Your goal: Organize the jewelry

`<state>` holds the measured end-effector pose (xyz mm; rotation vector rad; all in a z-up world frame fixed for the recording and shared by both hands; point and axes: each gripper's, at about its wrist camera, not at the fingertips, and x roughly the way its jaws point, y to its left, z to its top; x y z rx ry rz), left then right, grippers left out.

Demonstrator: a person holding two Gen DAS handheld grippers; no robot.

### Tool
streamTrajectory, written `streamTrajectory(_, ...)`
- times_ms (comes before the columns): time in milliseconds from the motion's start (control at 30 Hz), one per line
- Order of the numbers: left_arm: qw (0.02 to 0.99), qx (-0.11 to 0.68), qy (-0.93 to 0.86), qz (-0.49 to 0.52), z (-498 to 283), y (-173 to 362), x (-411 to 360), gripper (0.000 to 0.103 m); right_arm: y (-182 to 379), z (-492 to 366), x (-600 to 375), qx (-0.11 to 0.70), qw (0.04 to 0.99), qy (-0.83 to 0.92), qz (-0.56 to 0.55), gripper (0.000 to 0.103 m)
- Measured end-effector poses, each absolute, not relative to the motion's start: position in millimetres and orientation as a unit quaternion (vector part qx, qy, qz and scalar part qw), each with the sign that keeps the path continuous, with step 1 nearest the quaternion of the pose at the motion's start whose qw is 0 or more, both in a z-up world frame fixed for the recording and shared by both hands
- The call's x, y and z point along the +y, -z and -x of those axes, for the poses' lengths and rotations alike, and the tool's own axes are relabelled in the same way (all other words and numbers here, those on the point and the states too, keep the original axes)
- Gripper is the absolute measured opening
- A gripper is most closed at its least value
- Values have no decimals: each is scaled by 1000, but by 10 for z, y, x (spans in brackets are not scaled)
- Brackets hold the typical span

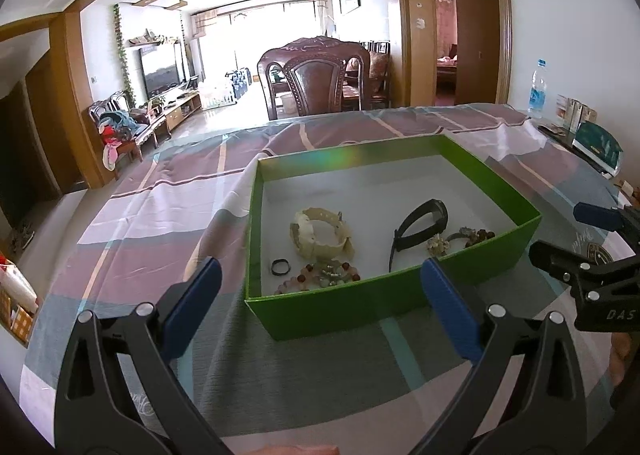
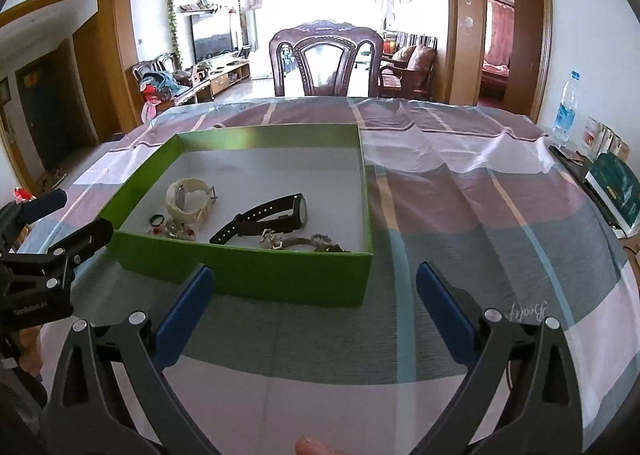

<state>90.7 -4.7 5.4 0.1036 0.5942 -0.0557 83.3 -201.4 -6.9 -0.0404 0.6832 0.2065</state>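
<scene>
Jewelry is lying inside the green box [image 1: 400, 297]: cream watch [image 1: 320, 235] beside black watch [image 2: 276, 215], ring [image 1: 281, 267] and beads near its front wall. Left gripper [image 1: 320, 307] and right gripper [image 2: 314, 307] are hovering before that wall, jaws spread, empty. Picking should probably be going piece by piece, avoiding tangles.

Both cameras sit low over the table's near edge, facing the far chair [image 1: 316, 75]. The left view has the green box [image 1: 360, 307] close ahead; the right sees it ahead-left. Both share the box and chair.
</scene>
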Motion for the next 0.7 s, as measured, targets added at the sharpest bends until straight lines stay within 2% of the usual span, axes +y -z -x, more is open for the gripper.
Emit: streamTrajectory(700,953,296,31,-55,-891,-48,-74,99,92,-820,-1990,335,936,-102,19,99)
